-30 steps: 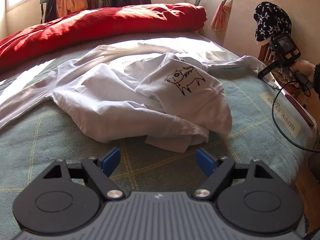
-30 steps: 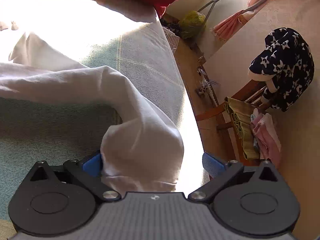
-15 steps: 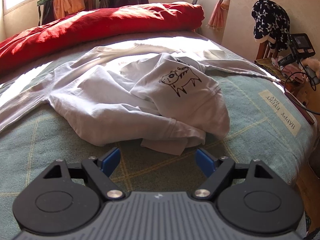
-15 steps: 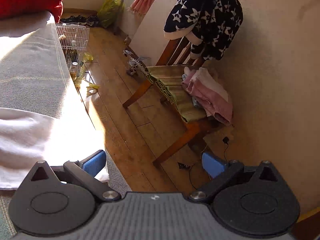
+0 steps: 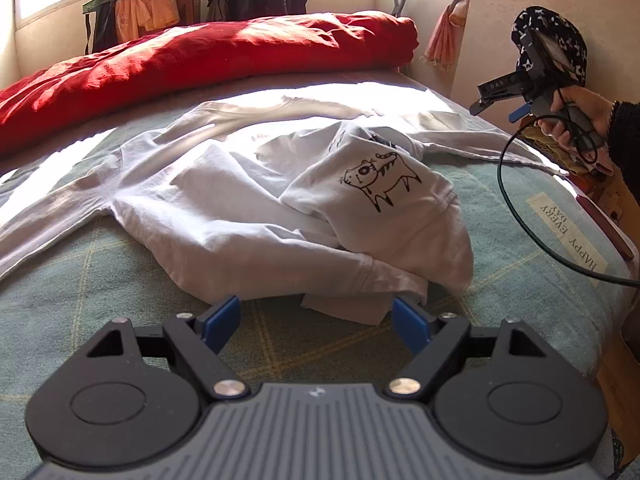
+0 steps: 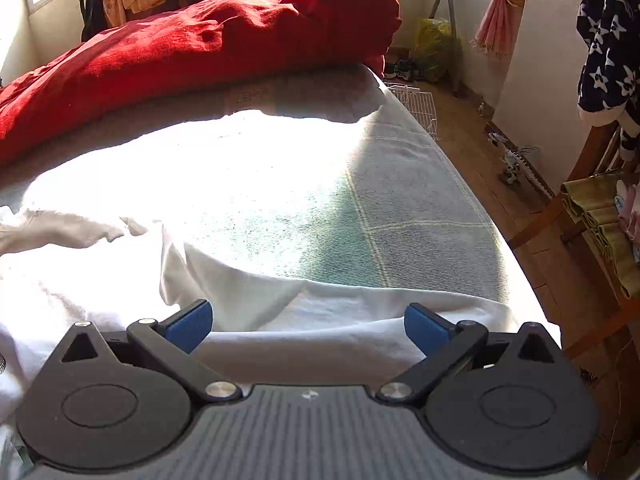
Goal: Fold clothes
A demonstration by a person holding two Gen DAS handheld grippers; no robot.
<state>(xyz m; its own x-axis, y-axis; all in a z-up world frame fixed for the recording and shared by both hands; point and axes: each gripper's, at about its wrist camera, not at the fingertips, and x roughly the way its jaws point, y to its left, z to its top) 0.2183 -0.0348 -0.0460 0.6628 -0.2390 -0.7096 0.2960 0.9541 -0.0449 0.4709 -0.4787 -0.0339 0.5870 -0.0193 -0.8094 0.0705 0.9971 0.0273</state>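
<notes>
Landmark: the red duvet [image 5: 208, 64] rolled along the far side of the bed [image 5: 120, 344] is taken as reference.
Left sleeve: the white long-sleeved shirt [image 5: 224, 208] is spread on the near side of the duvet, one sleeve [image 5: 44, 224] run out to the left.
Left gripper [image 5: 316, 322]: its blue fingers [image 5: 222, 320] are held wide apart, nothing between them, poised just short of the crumpled hem, on the side away from the duvet.
Shirt body: the lower half is seen bunched and flipped up in a heap, a small black animal drawing [image 5: 378, 178] showing on top; the neckline lies nearer the duvet.
Handling: the cloth is judged light, soft and limp, not fragile; it will likely sag and slide, so hem corners or shoulder seams are best pinched.
Right sleeve: the other sleeve [image 6: 360, 300] is laid toward the bed's right edge.
Right gripper [image 6: 308, 322]: carried in a hand [image 5: 576, 120], fingers [image 6: 190, 322] parted wide above that sleeve; no grip on it is seen.
</notes>
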